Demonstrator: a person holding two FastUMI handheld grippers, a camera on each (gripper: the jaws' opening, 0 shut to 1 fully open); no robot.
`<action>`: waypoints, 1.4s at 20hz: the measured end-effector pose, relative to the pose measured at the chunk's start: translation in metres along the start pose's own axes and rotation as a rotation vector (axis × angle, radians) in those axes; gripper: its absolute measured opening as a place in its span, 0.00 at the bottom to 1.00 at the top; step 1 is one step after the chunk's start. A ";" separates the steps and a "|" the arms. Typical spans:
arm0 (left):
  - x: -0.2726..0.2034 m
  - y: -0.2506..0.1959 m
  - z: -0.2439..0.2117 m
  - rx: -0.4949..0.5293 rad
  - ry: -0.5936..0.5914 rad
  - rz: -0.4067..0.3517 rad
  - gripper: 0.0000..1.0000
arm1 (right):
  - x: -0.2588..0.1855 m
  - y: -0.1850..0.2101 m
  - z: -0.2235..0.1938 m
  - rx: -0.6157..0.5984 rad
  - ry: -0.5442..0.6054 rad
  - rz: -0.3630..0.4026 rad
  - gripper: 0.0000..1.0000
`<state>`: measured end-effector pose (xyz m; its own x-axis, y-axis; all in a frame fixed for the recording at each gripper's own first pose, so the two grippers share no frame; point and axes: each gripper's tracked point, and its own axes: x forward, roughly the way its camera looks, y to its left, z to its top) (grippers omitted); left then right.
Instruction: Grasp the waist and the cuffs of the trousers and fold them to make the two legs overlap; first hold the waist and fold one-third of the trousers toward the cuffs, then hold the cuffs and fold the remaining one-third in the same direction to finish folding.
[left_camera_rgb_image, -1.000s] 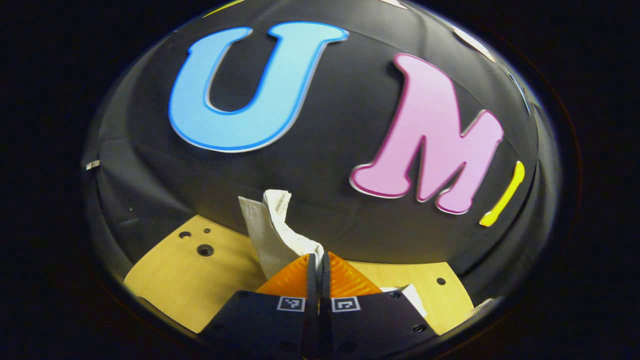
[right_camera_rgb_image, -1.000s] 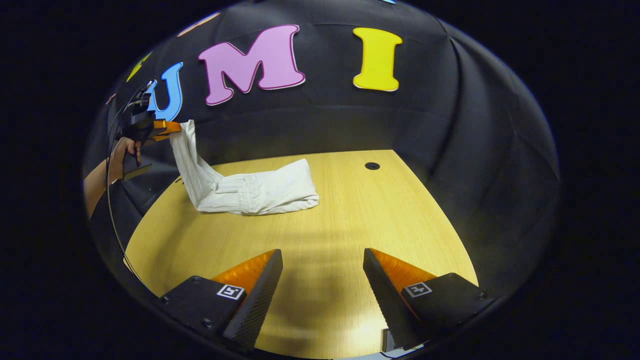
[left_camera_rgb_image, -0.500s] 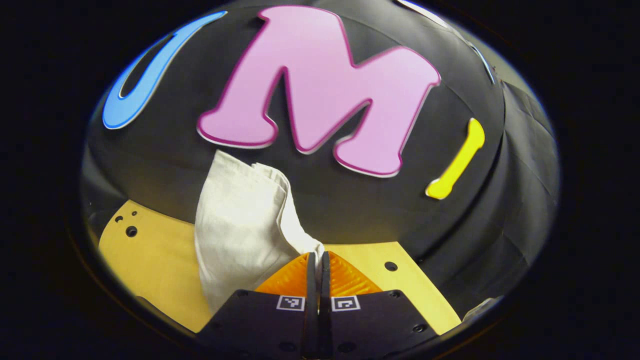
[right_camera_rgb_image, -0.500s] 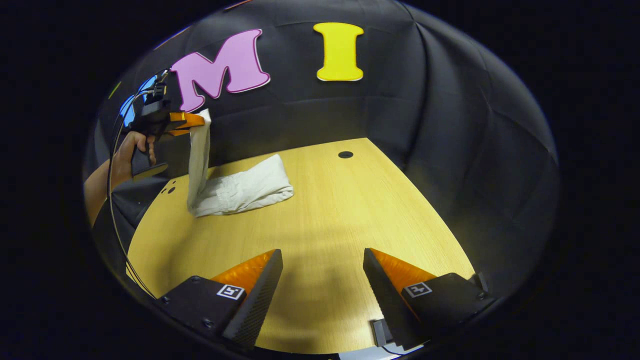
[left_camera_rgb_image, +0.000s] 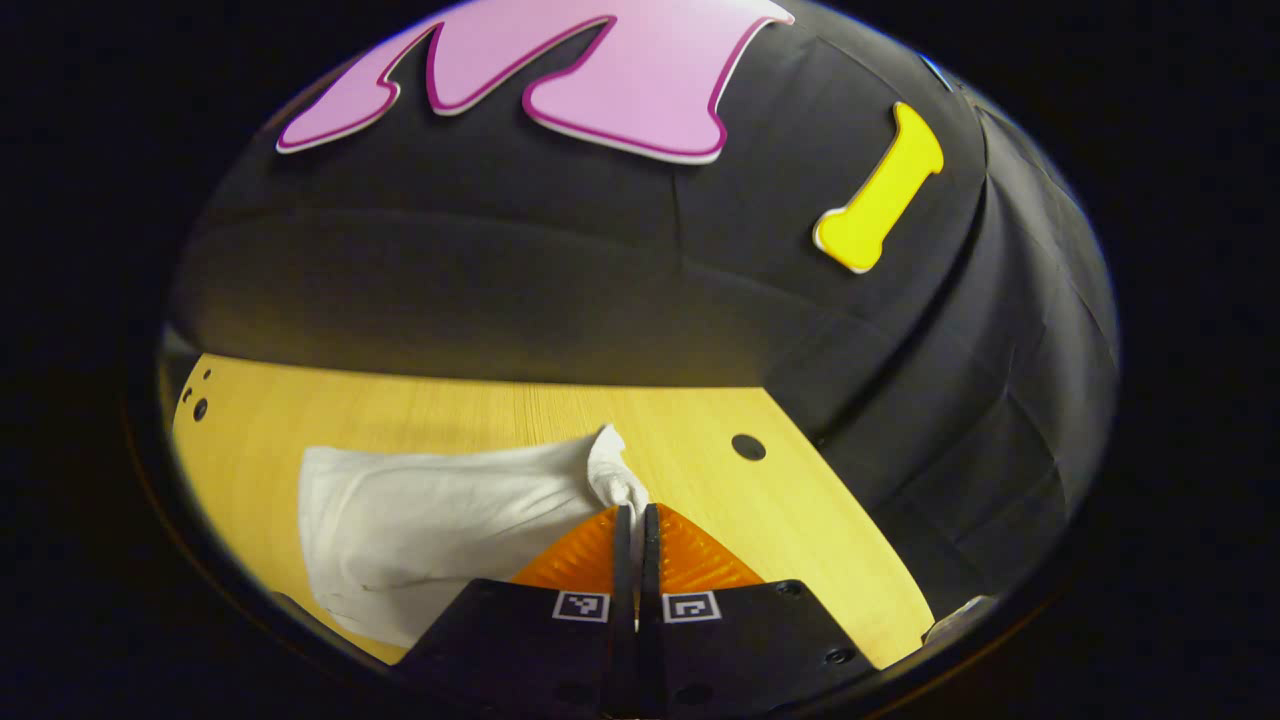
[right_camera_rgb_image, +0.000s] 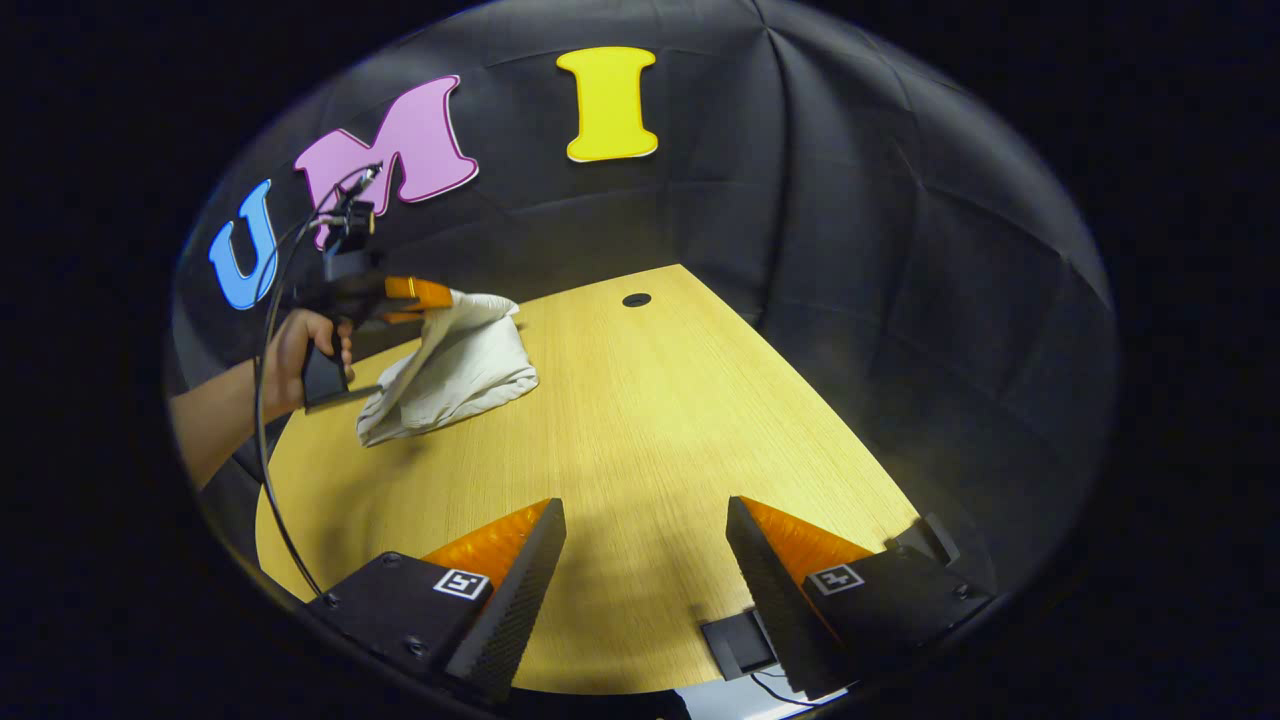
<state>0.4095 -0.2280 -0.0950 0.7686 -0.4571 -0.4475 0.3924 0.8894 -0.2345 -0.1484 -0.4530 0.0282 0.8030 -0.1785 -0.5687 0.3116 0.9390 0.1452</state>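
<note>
Trousers (left_camera_rgb_image: 430, 520), white cloth, part-folded on wooden table (left_camera_rgb_image: 820, 530), cuff end held in left gripper (left_camera_rgb_image: 636, 512).

Nearest, in the left gripper view, that gripper's fingers were pressed together with a bunched corner of cloth pinched between the tips; the rest of the garment lay spread just beyond and to the side, flat on the tabletop. In the right gripper view, the right gripper (right_camera_rgb_image: 646, 560) stood wide open with nothing between its fingers, low over bare wood, well apart from the garment. Farther off there, a hand (right_camera_rgb_image: 300, 350) carried the left gripper over the folded bundle near the table's far left edge. Handling judged: light, soft, limp, drapes and creases freely, not fragile. Best hold judged at the hemmed cuff edge, through both layers.
</note>
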 end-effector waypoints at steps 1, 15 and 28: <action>0.003 0.000 -0.009 -0.015 0.012 0.005 0.05 | -0.002 -0.001 -0.001 -0.001 0.003 -0.003 0.99; -0.183 0.073 -0.007 0.085 -0.105 0.110 0.96 | -0.041 0.076 0.043 -0.131 -0.138 0.048 0.99; -0.468 0.145 -0.051 0.119 -0.343 0.326 0.96 | -0.112 0.166 0.018 -0.125 -0.235 0.175 0.99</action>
<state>0.0806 0.1149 0.0362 0.9754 -0.1448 -0.1662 0.1434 0.9894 -0.0205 -0.1774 -0.2827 0.1310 0.9388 -0.0603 -0.3392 0.1051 0.9878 0.1152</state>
